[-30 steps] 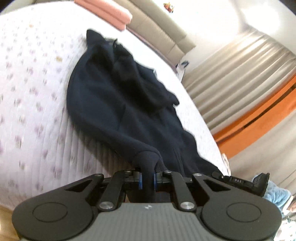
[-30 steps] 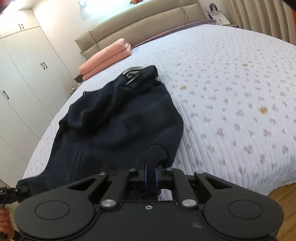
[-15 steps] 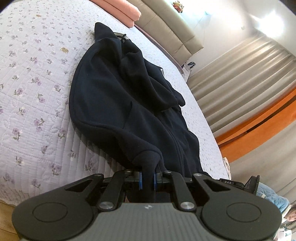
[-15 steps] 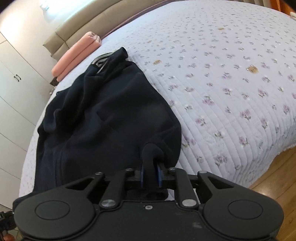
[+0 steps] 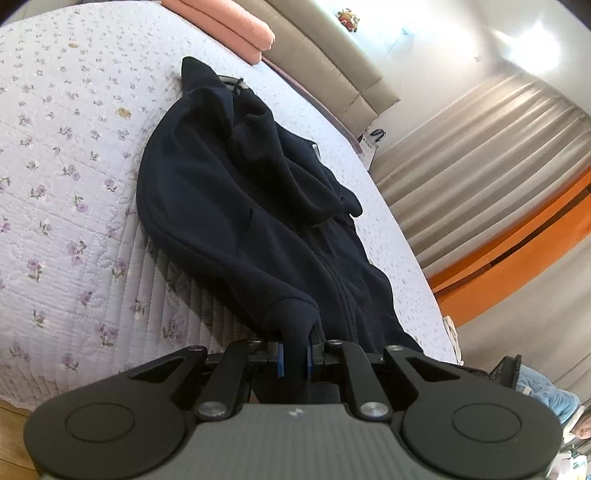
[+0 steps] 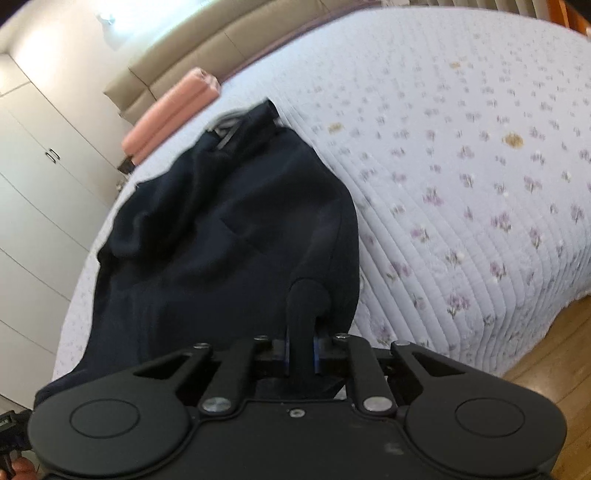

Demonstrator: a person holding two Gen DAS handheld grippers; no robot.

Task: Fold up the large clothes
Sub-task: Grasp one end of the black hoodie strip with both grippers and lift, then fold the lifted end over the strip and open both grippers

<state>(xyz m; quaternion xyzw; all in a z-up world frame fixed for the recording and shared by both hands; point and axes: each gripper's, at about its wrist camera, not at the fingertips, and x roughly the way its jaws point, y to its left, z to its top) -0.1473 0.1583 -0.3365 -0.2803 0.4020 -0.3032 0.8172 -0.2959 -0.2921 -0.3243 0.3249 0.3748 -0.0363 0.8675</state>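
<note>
Floral quilted bed, dark navy jacket spread across it; pink folded blanket by headboard

navy jacket, lilac floral quilt, pink towels

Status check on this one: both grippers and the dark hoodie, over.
Left gripper shut on hoodie hem. Right gripper jaws closing, hem fabric between them. Hoodie rumpled on bed. Nothing in the way.

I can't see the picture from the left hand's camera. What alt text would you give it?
A dark navy jacket lies spread on a bed with a lilac flowered quilt, its near edge pinched in the left gripper at the bottom of the view. Folded pink blankets lie by the beige headboard; curtains hang at right.
</note>
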